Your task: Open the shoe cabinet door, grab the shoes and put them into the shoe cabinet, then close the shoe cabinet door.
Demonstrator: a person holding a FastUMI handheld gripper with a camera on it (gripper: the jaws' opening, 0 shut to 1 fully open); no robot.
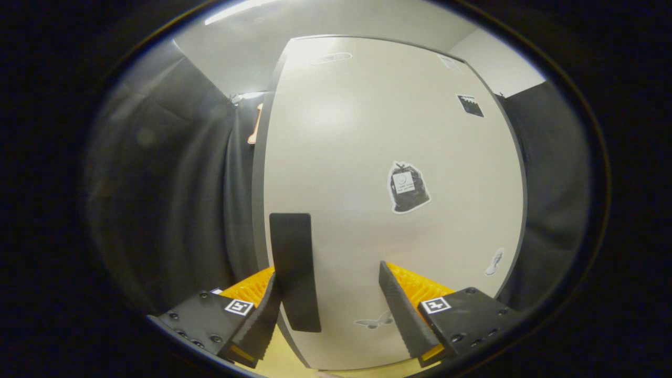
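I have the gripper (331, 294) right up against the shoe cabinet door (388, 173), a pale, flat panel with a dark edge. My two fingers are spread wide apart, with nothing pinched between them. The black handle (295, 270) is an upright strip mounted near the door's left edge; it stands between my fingers, close beside the left finger (260, 325), and I cannot tell whether that finger touches it. The right finger (404, 312) is well apart from the handle, over bare door panel.

On the door I see several stickers: a black bag-shaped sticker (408, 187) around the middle of the panel, a small dark square one (470, 105) toward the upper right corner, a faint butterfly outline (374, 321) near the bottom edge between my fingers, and a small pale one (494, 262) by the lower right edge. The door looks closed. Dark cloth (173, 199) hangs on both sides of the cabinet.
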